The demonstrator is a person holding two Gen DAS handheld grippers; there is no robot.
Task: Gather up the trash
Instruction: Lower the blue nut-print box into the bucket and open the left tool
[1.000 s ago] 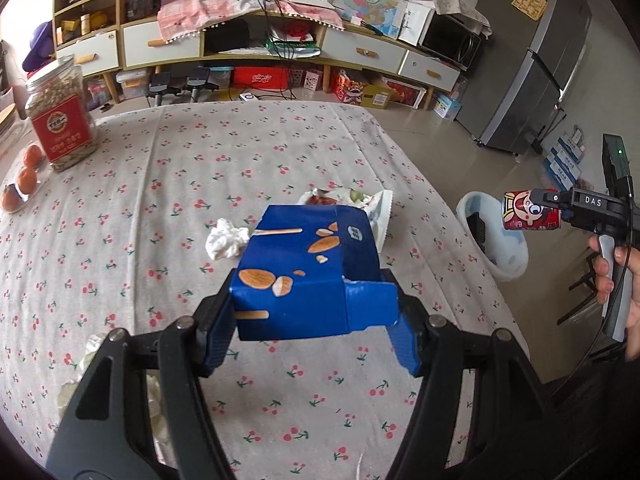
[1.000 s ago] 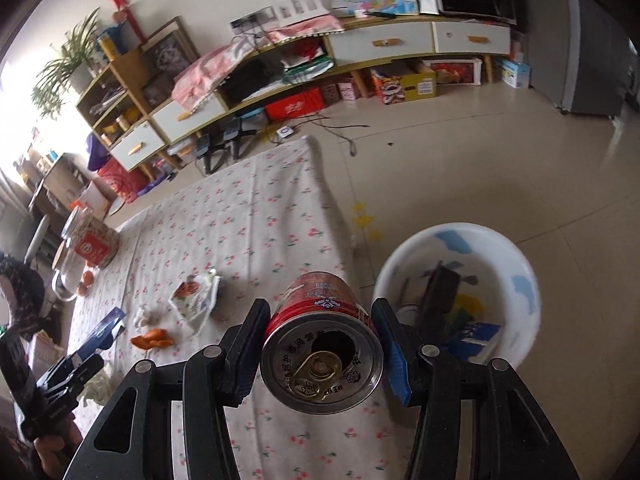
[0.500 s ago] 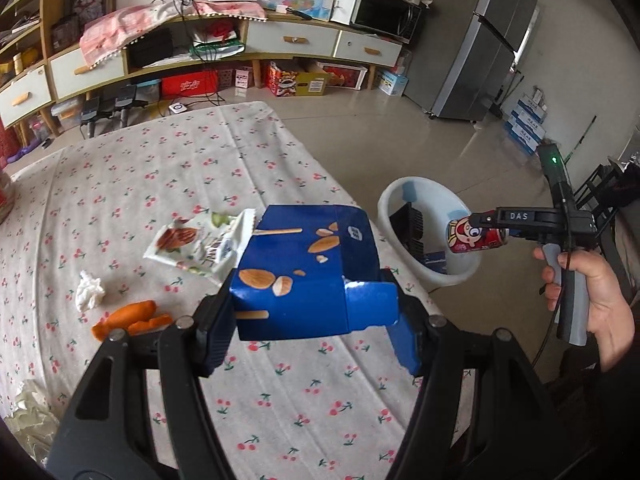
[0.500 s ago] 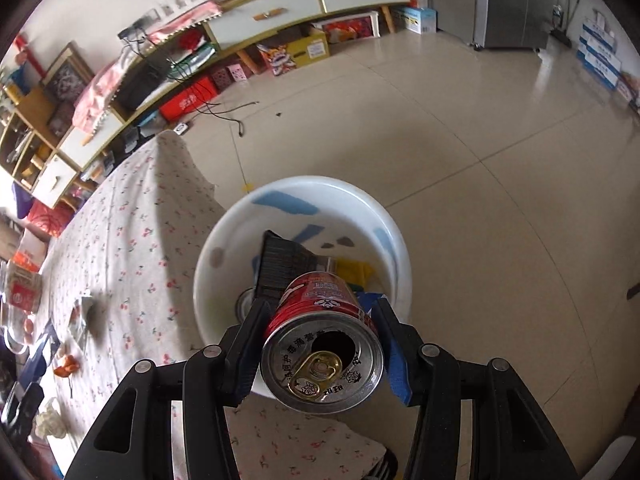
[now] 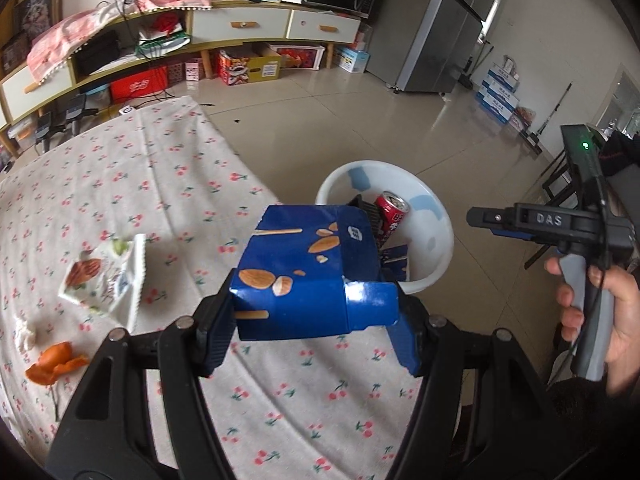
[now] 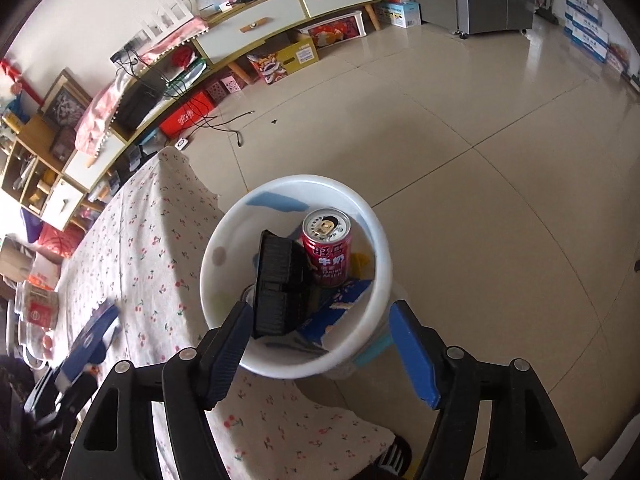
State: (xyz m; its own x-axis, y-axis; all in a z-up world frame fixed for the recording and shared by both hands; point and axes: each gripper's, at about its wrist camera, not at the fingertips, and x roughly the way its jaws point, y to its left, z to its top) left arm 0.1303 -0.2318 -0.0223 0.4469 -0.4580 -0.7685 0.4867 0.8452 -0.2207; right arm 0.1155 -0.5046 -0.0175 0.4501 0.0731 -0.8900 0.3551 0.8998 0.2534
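Note:
My left gripper (image 5: 312,328) is shut on a blue almond carton (image 5: 308,276) and holds it above the table's right edge, near the white bin (image 5: 440,236). My right gripper (image 6: 320,344) is open and empty above the white bin (image 6: 224,240). A red can (image 6: 327,252) stands inside the bin beside a black tray (image 6: 276,284) and blue packaging (image 6: 340,304). The red can also shows in the left wrist view (image 5: 390,216). The right gripper shows there at the right (image 5: 480,220), held by a hand.
On the cherry-print tablecloth (image 5: 160,184) lie a white snack wrapper (image 5: 108,276), orange peel (image 5: 52,364) and a crumpled tissue (image 5: 24,332). The bin stands on the tiled floor (image 6: 480,160) beside the table. Low cabinets (image 6: 280,20) and a fridge (image 5: 452,28) stand at the back.
My right gripper opened and let go of the red can, which now stands in the bin. My left gripper moved right with the blue carton toward the bin.

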